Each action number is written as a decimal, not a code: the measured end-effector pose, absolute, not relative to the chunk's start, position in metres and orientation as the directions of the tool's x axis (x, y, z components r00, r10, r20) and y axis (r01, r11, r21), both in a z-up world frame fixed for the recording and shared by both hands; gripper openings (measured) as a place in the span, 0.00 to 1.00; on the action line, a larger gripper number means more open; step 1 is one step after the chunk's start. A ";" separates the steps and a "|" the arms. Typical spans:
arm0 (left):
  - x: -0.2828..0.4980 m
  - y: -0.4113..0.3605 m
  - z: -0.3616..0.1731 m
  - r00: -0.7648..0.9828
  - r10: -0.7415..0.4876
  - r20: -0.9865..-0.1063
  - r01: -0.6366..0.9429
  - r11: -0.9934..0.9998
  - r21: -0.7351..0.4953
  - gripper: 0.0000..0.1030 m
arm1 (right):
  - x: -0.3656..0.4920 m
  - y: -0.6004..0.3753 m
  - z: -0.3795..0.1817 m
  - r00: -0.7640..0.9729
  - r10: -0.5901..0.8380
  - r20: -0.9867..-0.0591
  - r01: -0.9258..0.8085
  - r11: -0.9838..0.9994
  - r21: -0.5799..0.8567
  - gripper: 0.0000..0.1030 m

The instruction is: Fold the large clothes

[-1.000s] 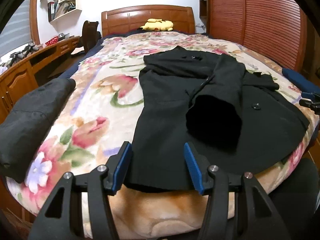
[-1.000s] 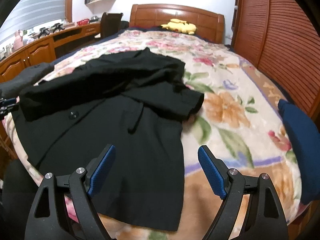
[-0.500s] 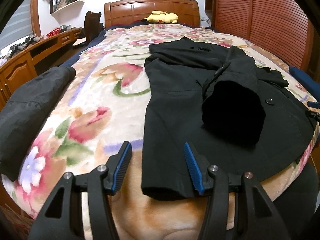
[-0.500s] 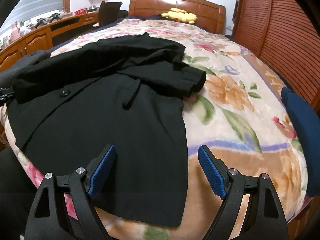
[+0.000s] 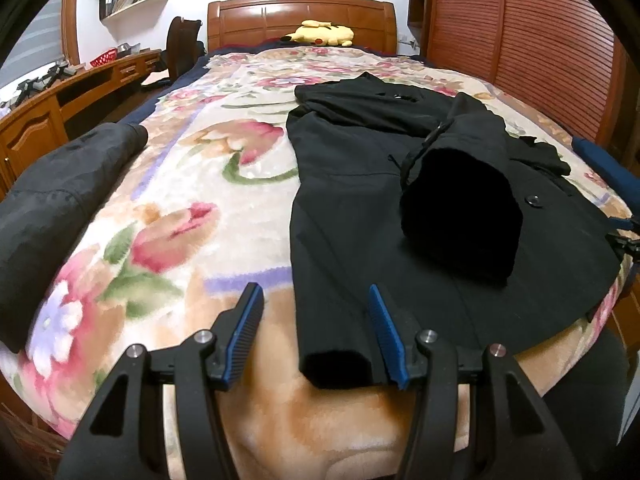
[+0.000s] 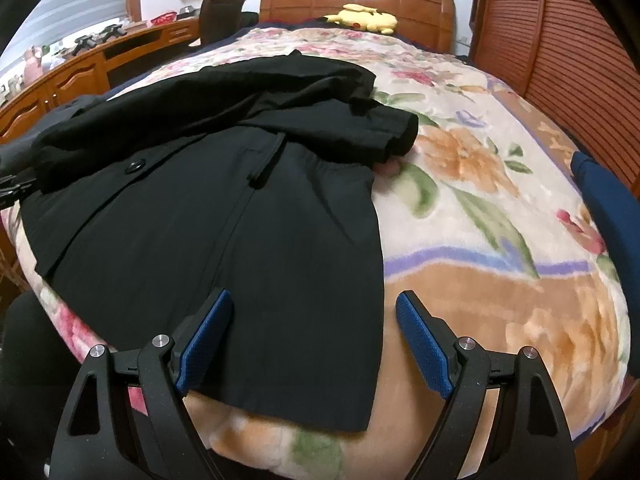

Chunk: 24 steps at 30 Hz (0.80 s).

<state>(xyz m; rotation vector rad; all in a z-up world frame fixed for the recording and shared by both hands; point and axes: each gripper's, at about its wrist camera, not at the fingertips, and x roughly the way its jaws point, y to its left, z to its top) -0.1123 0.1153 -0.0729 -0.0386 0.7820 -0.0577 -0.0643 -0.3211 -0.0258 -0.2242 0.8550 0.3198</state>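
Note:
A black coat lies flat on the flowered blanket, collar toward the headboard, both sleeves folded over its front. One sleeve cuff opens toward the left wrist camera. My left gripper is open and empty, just above the coat's lower left hem corner. In the right wrist view the coat fills the left half; my right gripper is open and empty over its lower right hem corner. The right gripper also shows at the left wrist view's right edge.
A second dark folded garment lies at the bed's left edge. A blue cushion sits at the right edge. A yellow plush toy rests by the wooden headboard. A wooden desk runs along the left, slatted wardrobe on the right.
Both grippers have moved lower and closer to the coat's hem corners. The left gripper has shifted left so the hem corner now lies between its fingers. Both stayed open.

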 end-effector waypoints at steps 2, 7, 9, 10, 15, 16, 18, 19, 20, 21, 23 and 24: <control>-0.115 0.117 -0.073 0.710 -0.078 -0.700 0.041 0.997 -0.070 0.52 | -0.066 -0.321 -0.026 0.610 0.192 -0.769 -0.368 0.928 -0.059 0.83; -0.120 0.114 -0.072 0.713 -0.095 -0.695 0.059 0.995 -0.075 0.34 | -0.070 -0.319 -0.027 0.588 0.250 -0.770 -0.405 0.914 -0.012 0.64; -0.123 0.112 -0.069 0.710 -0.113 -0.695 0.080 0.994 -0.080 0.18 | -0.072 -0.317 -0.027 0.583 0.266 -0.767 -0.419 0.908 -0.003 0.47; -0.125 0.111 -0.067 0.712 -0.112 -0.693 0.082 0.994 -0.077 0.08 | -0.072 -0.315 -0.025 0.582 0.279 -0.764 -0.428 0.904 0.004 0.38; -0.141 0.103 -0.041 0.758 -0.123 -0.641 0.110 0.992 -0.060 0.01 | -0.076 -0.306 -0.015 0.609 0.290 -0.738 -0.449 0.894 -0.020 0.07; -0.146 0.103 -0.033 0.774 -0.130 -0.620 0.113 0.991 -0.067 0.01 | -0.078 -0.306 -0.009 0.626 0.298 -0.721 -0.445 0.895 -0.017 0.07; -0.157 0.102 -0.013 0.805 -0.135 -0.578 0.117 0.991 -0.069 0.01 | -0.080 -0.310 0.005 0.654 0.321 -0.685 -0.439 0.898 0.001 0.06; -0.160 0.102 -0.007 0.813 -0.135 -0.566 0.119 0.991 -0.066 0.01 | -0.082 -0.313 0.015 0.672 0.332 -0.662 -0.436 0.900 0.009 0.06; -0.166 0.101 0.002 0.825 -0.136 -0.548 0.121 0.991 -0.063 0.01 | -0.085 -0.316 0.025 0.687 0.340 -0.643 -0.435 0.901 0.012 0.05; -0.170 0.101 0.007 0.831 -0.138 -0.539 0.124 0.990 -0.063 0.01 | -0.088 -0.317 0.033 0.697 0.347 -0.627 -0.436 0.900 0.013 0.05; -0.180 0.102 0.021 0.847 -0.142 -0.512 0.129 0.990 -0.061 0.01 | -0.092 -0.319 0.046 0.713 0.353 -0.606 -0.437 0.899 0.010 0.05; -0.186 0.102 0.028 0.856 -0.142 -0.497 0.130 0.990 -0.058 0.01 | -0.096 -0.320 0.056 0.723 0.355 -0.592 -0.438 0.899 0.005 0.05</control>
